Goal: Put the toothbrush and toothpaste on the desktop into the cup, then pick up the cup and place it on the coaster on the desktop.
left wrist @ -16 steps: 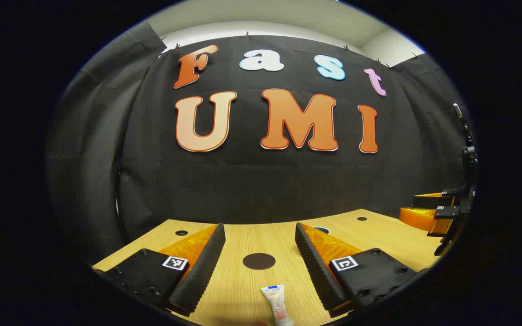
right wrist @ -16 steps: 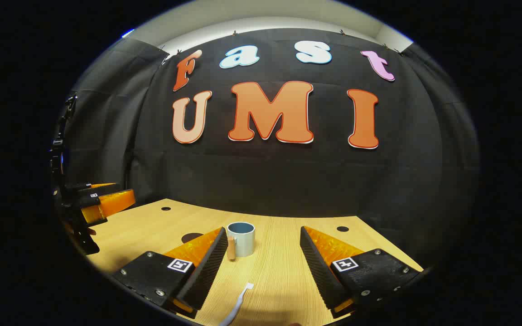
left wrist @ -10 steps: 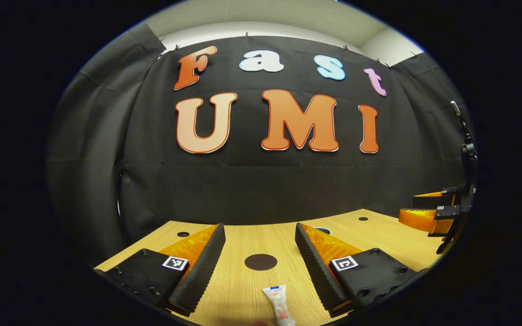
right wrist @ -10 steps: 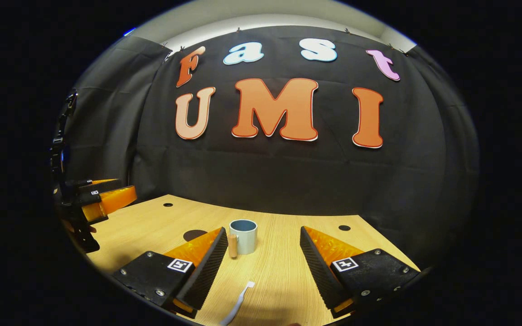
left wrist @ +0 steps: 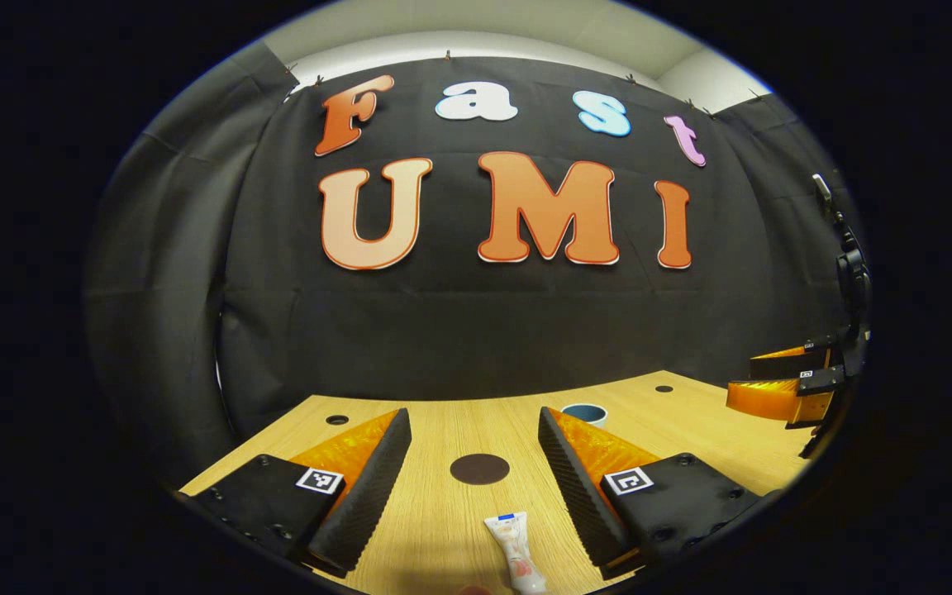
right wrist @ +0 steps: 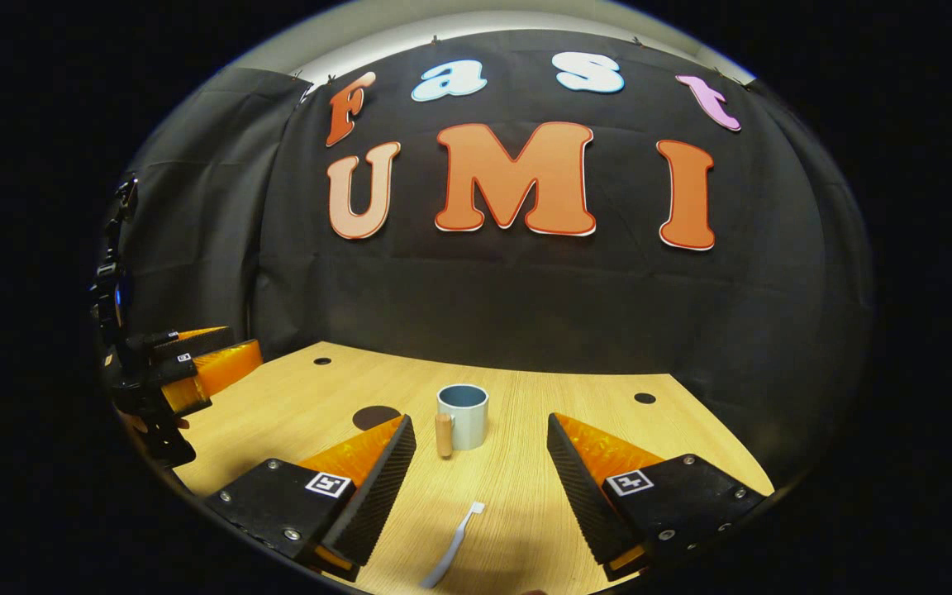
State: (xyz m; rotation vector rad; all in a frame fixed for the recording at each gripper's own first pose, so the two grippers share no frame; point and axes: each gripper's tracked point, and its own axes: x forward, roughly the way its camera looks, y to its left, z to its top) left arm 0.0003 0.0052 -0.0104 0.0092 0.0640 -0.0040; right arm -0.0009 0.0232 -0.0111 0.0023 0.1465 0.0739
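While nothing sits in the cup [right wrist: 463,416] yet, no step counts as done. Toothpaste [left wrist: 515,563] flat on the wooden desktop [left wrist: 435,512], between and just short of the left gripper [left wrist: 473,426] fingers, untouched. Toothbrush [right wrist: 454,556] likewise flat on the desktop, low between the right gripper [right wrist: 482,434] fingers, head pointing toward the cup. Cup upright and empty as far as visible (handle turned to the view's left), well apart from the dark round coaster [left wrist: 479,468]. Both grippers spread wide, holding nothing, above the desktop. Left to do, by this reading: both pickups, both drops into the cup, then the carry to the coaster.
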